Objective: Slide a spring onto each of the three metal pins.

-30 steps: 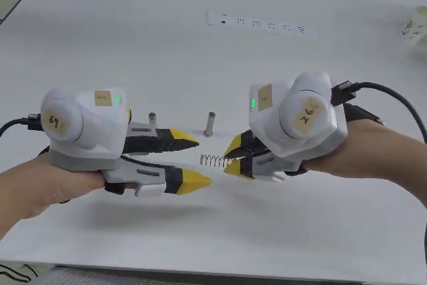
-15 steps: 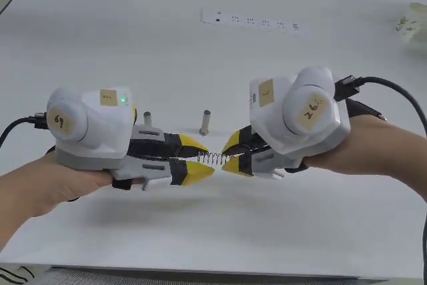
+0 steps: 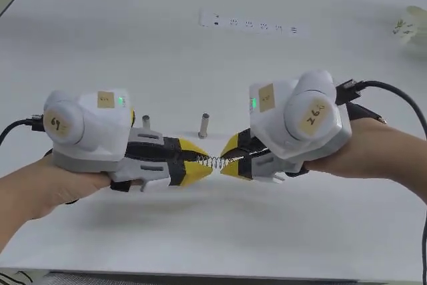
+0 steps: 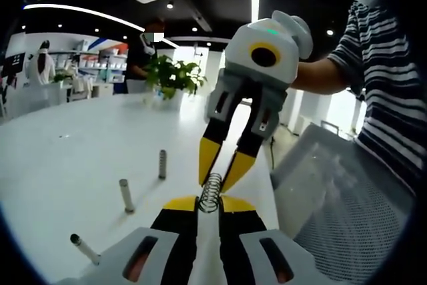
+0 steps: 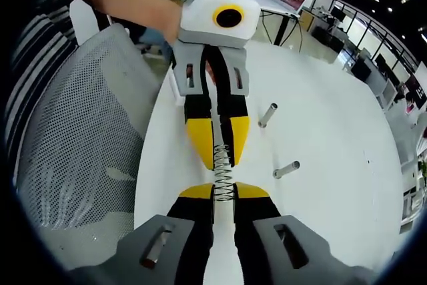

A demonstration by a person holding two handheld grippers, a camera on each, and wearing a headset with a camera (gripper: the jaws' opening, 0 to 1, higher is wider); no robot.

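A small steel spring [image 3: 215,162] hangs level above the white table [image 3: 220,231], held at both ends. My left gripper [image 3: 202,165] is shut on its left end and my right gripper [image 3: 226,161] is shut on its right end, with the yellow tips nearly meeting. In the left gripper view the spring [image 4: 211,191] runs from my own jaws up into the right gripper [image 4: 222,177]. The right gripper view has the spring [image 5: 223,175] reaching into the left gripper [image 5: 222,158]. Three upright metal pins [image 4: 162,163] [image 4: 125,195] [image 4: 85,248] stand bare behind; two pins [image 3: 204,125] [image 3: 145,122] show from the head.
A white power strip [image 3: 257,23] lies far back on the table. A pale object [image 3: 410,21] sits at the far right edge. A grey mesh chair [image 5: 73,125] is below the table's near edge. A cable [image 3: 393,98] trails from the right gripper.
The left gripper was open and apart from the spring. It moved right and shut on the spring's free end. The right gripper kept its hold and barely moved.
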